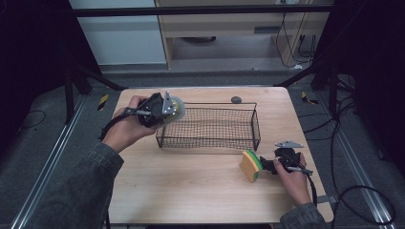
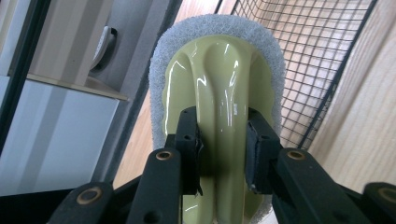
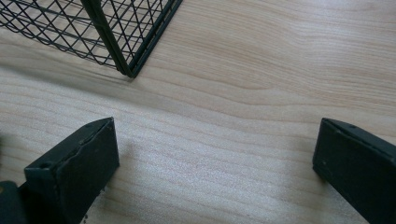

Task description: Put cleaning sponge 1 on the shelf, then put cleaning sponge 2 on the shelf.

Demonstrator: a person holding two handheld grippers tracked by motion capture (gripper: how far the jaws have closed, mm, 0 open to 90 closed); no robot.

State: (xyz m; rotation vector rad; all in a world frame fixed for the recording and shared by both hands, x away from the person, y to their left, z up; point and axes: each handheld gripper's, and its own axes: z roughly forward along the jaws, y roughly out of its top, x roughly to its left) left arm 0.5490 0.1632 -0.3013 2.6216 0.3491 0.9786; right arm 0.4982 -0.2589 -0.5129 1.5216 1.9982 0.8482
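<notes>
Scrubber (image 2: 219, 84) with a pale green handle and white pad sat clenched in the left tongs (image 1: 168, 109), held above the left end of the wire basket (image 1: 208, 141); its long axis ran straight out from the tongs toward the basket. Right tongs (image 3: 215, 163) stood released, jaws wide over bare wood, just beside a yellow-green sponge (image 1: 250, 165). Light wooden desk (image 1: 191, 191), grey carpet and dark frames around it.
</notes>
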